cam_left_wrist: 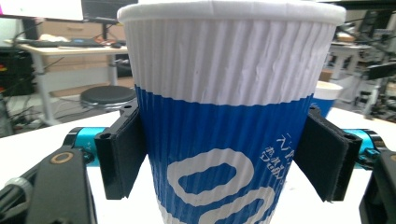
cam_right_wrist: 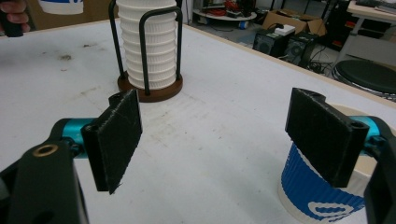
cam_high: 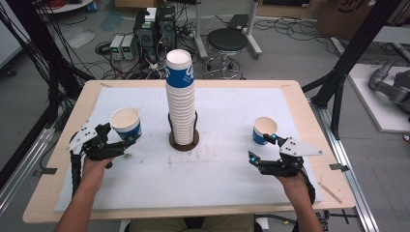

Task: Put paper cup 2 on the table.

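Between the left claw's (cam_left_wrist: 224, 158) pads sits a blue-and-white paper cup (cam_left_wrist: 229, 116), gripped upright; right claw (cam_right_wrist: 224, 140) gapes empty, a second cup (cam_right_wrist: 322, 196) just beside one pad.

A lab: cable-strewn floor (cam_high: 121, 63), electronics boxes (cam_high: 153, 29), black frame struts (cam_high: 348, 58).

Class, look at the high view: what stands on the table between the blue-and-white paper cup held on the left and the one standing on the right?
A tall stack of ribbed paper cups in a dark wire holder with a round brown base.
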The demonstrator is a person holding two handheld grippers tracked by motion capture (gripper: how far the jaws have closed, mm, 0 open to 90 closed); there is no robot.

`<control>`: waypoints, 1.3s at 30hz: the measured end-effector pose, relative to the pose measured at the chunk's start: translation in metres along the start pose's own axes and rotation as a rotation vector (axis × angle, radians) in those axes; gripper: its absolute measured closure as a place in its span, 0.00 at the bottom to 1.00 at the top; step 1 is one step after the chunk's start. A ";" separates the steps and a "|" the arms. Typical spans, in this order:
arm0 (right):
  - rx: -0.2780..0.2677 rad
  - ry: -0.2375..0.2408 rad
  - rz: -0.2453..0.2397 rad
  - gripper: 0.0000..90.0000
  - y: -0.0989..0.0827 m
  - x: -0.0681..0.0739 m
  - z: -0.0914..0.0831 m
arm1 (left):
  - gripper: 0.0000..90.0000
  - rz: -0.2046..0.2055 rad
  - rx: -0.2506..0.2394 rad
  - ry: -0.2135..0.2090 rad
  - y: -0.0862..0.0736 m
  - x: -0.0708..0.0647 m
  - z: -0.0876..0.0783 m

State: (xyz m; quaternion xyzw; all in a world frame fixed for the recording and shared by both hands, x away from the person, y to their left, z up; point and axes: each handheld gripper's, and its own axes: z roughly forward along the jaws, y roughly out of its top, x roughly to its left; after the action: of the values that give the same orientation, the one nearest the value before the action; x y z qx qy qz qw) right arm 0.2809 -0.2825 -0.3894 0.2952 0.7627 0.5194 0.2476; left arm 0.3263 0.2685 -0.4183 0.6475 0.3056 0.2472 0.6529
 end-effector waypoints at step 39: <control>0.001 0.010 0.005 0.21 0.000 0.002 -0.001 | 0.27 0.037 0.426 0.155 -0.028 0.013 0.020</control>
State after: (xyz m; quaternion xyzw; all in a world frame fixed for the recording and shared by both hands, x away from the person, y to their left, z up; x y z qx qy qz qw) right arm 0.2786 -0.2816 -0.3891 0.2946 0.7634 0.5211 0.2425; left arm 0.3473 0.2630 -0.4473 0.7553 0.3884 0.2380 0.4712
